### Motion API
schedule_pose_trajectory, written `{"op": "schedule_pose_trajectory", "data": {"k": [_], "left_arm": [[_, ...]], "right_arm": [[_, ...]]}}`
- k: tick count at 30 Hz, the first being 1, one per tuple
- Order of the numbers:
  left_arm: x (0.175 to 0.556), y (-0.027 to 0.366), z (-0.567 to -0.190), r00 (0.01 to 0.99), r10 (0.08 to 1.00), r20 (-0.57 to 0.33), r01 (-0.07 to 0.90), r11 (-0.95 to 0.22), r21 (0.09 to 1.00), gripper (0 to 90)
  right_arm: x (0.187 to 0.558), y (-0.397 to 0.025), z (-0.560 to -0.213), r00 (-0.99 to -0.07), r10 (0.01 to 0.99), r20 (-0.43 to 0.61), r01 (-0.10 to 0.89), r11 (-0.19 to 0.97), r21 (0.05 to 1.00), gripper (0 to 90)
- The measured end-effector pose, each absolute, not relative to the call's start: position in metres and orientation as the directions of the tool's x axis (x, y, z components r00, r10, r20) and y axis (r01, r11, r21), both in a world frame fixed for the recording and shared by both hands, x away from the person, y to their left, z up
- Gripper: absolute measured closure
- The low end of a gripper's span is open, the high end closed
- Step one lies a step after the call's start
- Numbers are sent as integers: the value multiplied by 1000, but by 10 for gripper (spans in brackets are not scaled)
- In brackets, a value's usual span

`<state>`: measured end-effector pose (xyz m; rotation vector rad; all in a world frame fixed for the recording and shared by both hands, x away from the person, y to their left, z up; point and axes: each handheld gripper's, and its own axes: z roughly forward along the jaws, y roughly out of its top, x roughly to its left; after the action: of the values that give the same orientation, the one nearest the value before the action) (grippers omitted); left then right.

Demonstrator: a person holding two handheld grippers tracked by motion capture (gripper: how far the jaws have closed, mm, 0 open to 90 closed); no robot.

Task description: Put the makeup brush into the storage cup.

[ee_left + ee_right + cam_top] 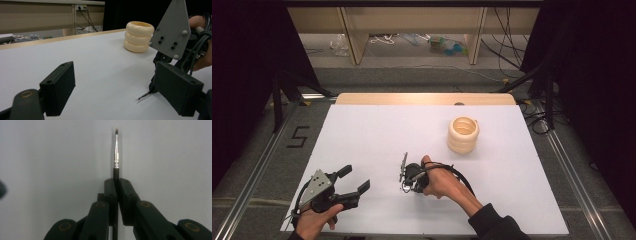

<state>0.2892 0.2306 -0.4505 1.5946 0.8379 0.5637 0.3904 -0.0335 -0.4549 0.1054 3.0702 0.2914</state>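
Observation:
My right gripper (117, 182) is shut on the black handle of a thin paintbrush (116, 152), whose metal ferrule and small bristle tip stick out past the jaws over the white table cover. In the high view the right gripper (406, 186) is near the table's middle front, pointing down. From the left gripper view the brush tip (142, 97) nearly touches the cover below the right gripper (153, 87). My left gripper (355, 178) is at the front left, open and holding nothing; its jaws (112, 83) stand wide apart. A stack of three cream rings (463, 134) (138, 36) sits at the back right.
A white cover (377, 135) lies over the wooden table, whose far edge (422, 98) shows beyond it. Wooden furniture legs and cables (507, 45) are on the floor past the table. Dark curtains flank both sides.

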Motion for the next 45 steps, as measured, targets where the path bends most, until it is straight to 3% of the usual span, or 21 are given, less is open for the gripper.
{"op": "schedule_pose_trajectory", "data": {"k": [4, 7, 9, 22, 45], "left_arm": [[291, 230, -451, 639, 765, -81, 186, -52, 981, 171], [289, 231, -450, 631, 771, -84, 198, -55, 979, 172], [289, 231, -450, 627, 774, -91, 206, -52, 977, 172], [291, 230, -451, 644, 761, -83, 184, -49, 982, 165], [289, 230, -450, 634, 768, -85, 199, -55, 979, 162]], "right_arm": [[391, -40, -444, -993, 116, -38, 103, 963, 249, 853], [399, -47, -437, -992, 92, -82, 65, 955, 288, 853], [398, -51, -428, -986, 150, -70, 120, 939, 323, 852], [420, -96, -387, -936, 334, -111, 196, 758, 622, 852], [438, -154, -352, -862, 502, -73, 215, 492, 844, 853]]}}
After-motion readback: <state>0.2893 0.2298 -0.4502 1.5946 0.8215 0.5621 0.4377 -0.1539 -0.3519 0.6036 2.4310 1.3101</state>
